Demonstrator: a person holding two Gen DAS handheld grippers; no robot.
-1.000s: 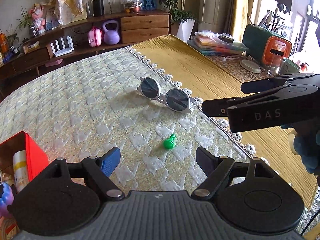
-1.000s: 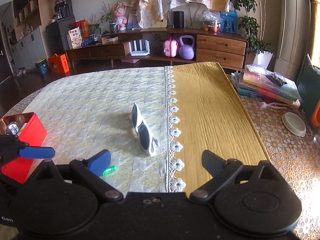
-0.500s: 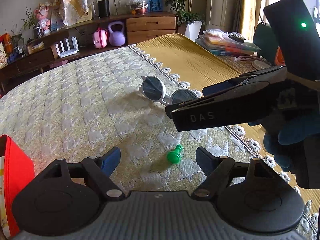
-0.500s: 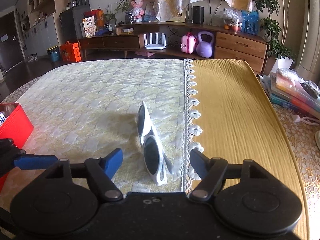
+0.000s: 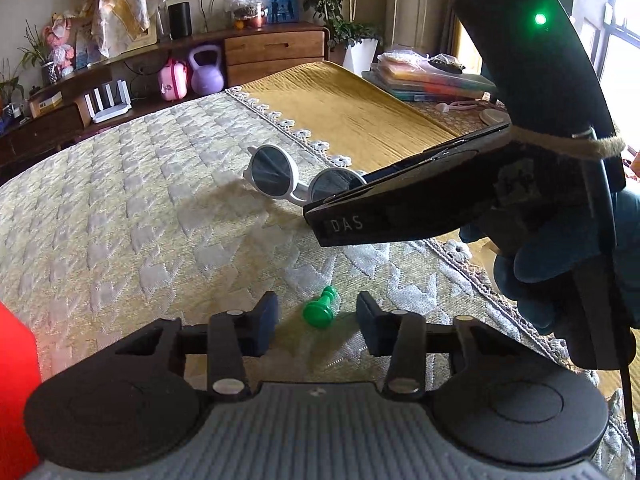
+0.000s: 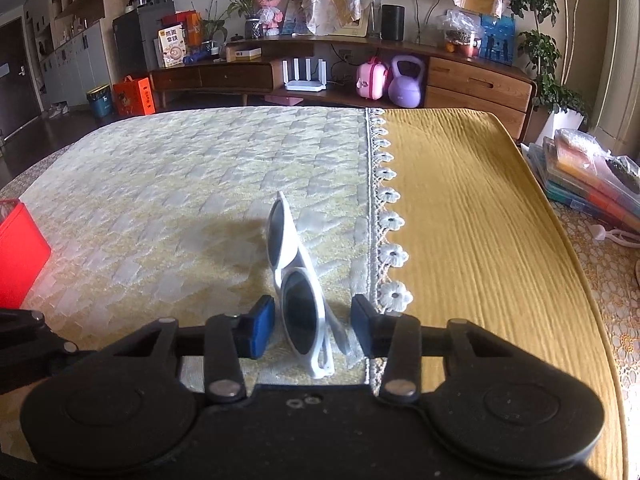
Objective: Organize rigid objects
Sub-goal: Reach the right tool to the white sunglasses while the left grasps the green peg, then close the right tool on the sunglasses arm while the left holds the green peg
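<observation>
White round sunglasses (image 5: 288, 178) stand on the quilted cloth; in the right wrist view they (image 6: 298, 284) lie edge-on. My right gripper (image 6: 314, 330) is open, its jaws either side of the near lens, not touching it. A small green chess pawn (image 5: 320, 310) lies on the cloth. My left gripper (image 5: 318, 322) is open, its jaws either side of the pawn, with gaps on both sides. The right gripper's black body (image 5: 460, 192) covers the sunglasses' right end in the left wrist view.
A red box (image 6: 18, 256) stands at the left, its corner also in the left wrist view (image 5: 16, 384). A yellow cloth (image 6: 472, 232) with a lace edge lies to the right. Stacked plastic cases (image 6: 592, 184) sit far right. A sideboard (image 6: 344, 76) stands behind.
Both grippers have moved forward and down and narrowed their jaws. The right now straddles the sunglasses' near lens; the left now straddles the green pawn.
</observation>
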